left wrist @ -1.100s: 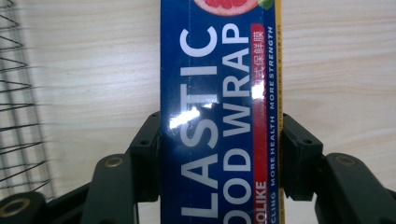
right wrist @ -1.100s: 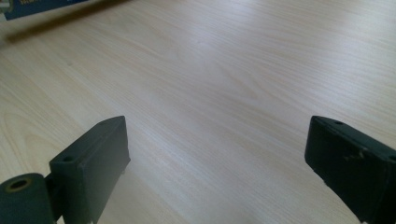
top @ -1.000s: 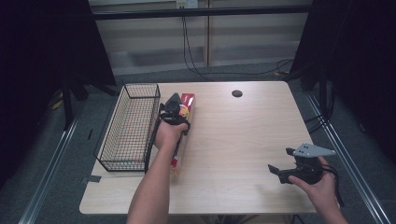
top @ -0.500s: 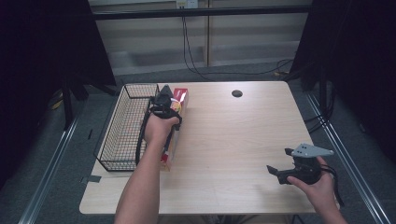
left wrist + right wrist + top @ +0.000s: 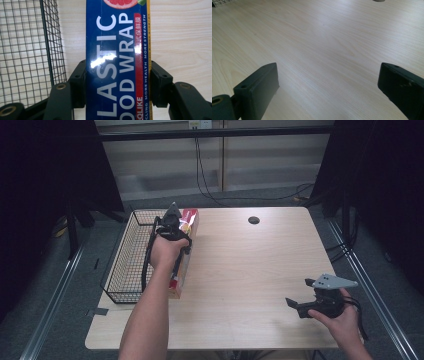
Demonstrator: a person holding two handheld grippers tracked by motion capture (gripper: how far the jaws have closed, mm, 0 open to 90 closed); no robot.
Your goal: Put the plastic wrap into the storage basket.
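While the wire basket (image 5: 127, 265) sits at the table's left edge, the left gripper (image 5: 172, 227), pinching the plastic wrap box (image 5: 185, 250), has lifted it and carried it leftward until it hangs just beside the basket's right wall; dropping it in looks next. To the right, bare table (image 5: 250, 270) lies open. Far right, the right gripper (image 5: 300, 306) rests near the front edge, jaws spread, empty.

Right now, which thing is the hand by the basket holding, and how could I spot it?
Find the wooden table, then the black wire basket at its left edge. Just beside the basket, the left gripper is shut on a long, thin plastic wrap box. It is dark blue with big white letters, a red stripe and a grapefruit picture.
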